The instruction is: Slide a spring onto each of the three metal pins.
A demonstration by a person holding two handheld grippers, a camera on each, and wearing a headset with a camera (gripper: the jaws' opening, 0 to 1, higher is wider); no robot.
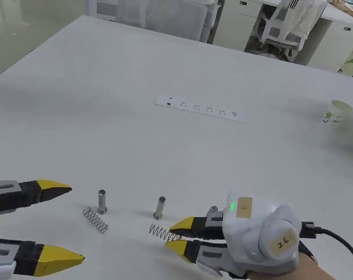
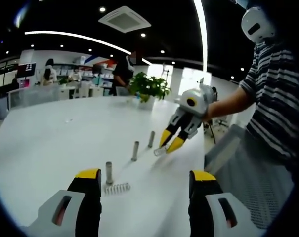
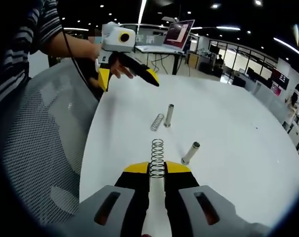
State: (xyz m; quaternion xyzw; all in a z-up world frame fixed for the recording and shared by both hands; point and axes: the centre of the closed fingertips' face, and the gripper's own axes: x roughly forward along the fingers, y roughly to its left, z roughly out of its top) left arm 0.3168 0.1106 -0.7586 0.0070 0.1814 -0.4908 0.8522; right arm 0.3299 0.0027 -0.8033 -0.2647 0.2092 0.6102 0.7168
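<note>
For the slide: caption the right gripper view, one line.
Right gripper shut on a spring; ahead on the table, near pin and far pin stand bare, second spring lying beside the far pin.

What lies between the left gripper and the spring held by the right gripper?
In the head view, a loose spring lies flat beside an upright pin; the rest is bare.

White right gripper [image 1: 173, 234] (green light [image 1: 230, 205]), yellow-tipped jaws, black cable [image 1: 339, 239], striped sleeve [image 2: 270, 98]

My head view looks down from above the table [image 1: 164, 146]; my 2 gripper views sit low and near it, facing each other, both sharing the pins [image 2: 135, 150].
</note>
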